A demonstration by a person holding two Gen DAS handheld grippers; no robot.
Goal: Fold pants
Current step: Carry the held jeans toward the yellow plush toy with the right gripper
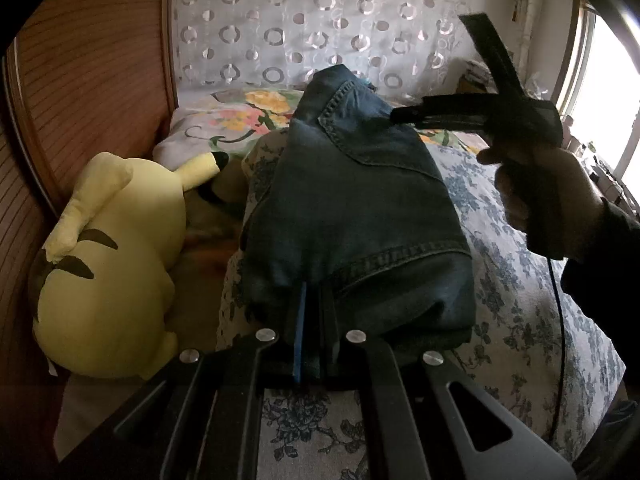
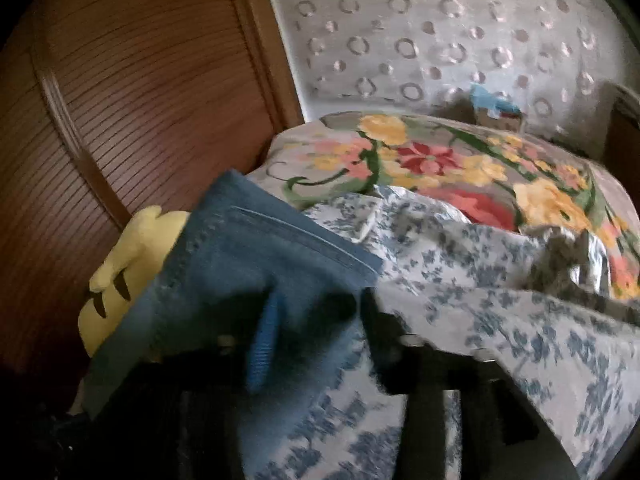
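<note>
Left wrist view: left gripper pinches folded blue denim pants; right gripper spread, touching them. Final fold; next, release.

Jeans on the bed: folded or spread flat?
Folded: the jeans form a compact layered bundle, hem doubled over, on the floral bedspread.

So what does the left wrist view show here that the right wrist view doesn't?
Only the left wrist view: the right gripper in a hand at the jeans' far end, one finger raised, the window, and the left gripper shut on the jeans' near edge. Only the right wrist view: the red flower on the pillow. Both: jeans, yellow plush, floral bedding.
</note>
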